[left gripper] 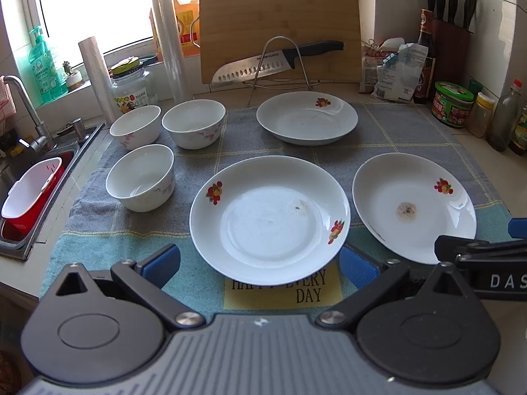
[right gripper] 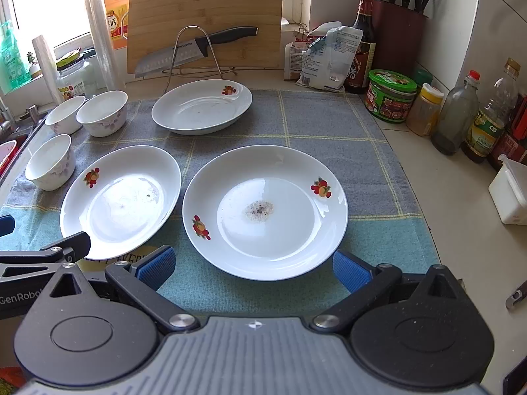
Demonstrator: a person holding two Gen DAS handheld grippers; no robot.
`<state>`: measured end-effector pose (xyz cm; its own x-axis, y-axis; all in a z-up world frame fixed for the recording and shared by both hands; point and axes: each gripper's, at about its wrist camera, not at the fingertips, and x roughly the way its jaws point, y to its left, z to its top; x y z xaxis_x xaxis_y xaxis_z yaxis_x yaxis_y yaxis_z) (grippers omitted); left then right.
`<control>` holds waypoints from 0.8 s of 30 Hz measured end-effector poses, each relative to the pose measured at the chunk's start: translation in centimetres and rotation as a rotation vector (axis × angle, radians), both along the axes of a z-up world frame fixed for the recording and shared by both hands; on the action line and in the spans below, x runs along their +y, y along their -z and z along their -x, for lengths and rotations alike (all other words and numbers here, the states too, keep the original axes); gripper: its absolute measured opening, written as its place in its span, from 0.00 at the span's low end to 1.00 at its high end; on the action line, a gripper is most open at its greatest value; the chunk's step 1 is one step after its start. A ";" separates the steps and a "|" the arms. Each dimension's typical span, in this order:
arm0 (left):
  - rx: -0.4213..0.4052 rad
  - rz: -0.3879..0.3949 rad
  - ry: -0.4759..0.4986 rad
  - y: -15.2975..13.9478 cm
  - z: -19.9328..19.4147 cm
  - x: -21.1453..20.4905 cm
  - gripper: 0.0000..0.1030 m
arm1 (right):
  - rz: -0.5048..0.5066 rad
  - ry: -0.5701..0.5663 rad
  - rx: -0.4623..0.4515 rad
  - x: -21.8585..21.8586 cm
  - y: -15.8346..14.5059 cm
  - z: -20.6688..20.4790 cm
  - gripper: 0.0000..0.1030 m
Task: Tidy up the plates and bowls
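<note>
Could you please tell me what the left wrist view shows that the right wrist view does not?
Only the left wrist view shows the red basket in the sink and the tap. Only the right wrist view shows the white box and the oil bottle at the counter's right. Both show three plates, three bowls, the knife, the cutting board and both open grippers, left gripper, right gripper.
</note>
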<state>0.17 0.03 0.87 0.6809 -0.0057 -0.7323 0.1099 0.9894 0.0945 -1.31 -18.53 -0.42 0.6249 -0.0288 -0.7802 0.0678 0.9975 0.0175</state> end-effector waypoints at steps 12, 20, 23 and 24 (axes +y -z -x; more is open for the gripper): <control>-0.008 0.009 0.011 -0.2 0.2 0.1 0.99 | 0.007 0.012 -0.010 0.0 -0.4 0.4 1.00; -0.015 0.018 0.019 -0.4 0.4 0.5 0.99 | 0.010 0.022 -0.018 0.2 -0.6 0.7 1.00; -0.021 0.019 0.022 -0.5 0.4 0.6 0.99 | 0.012 0.025 -0.023 0.3 -0.8 0.7 1.00; -0.023 0.020 0.023 -0.5 0.4 0.6 0.99 | 0.015 0.025 -0.026 0.3 -0.8 0.8 1.00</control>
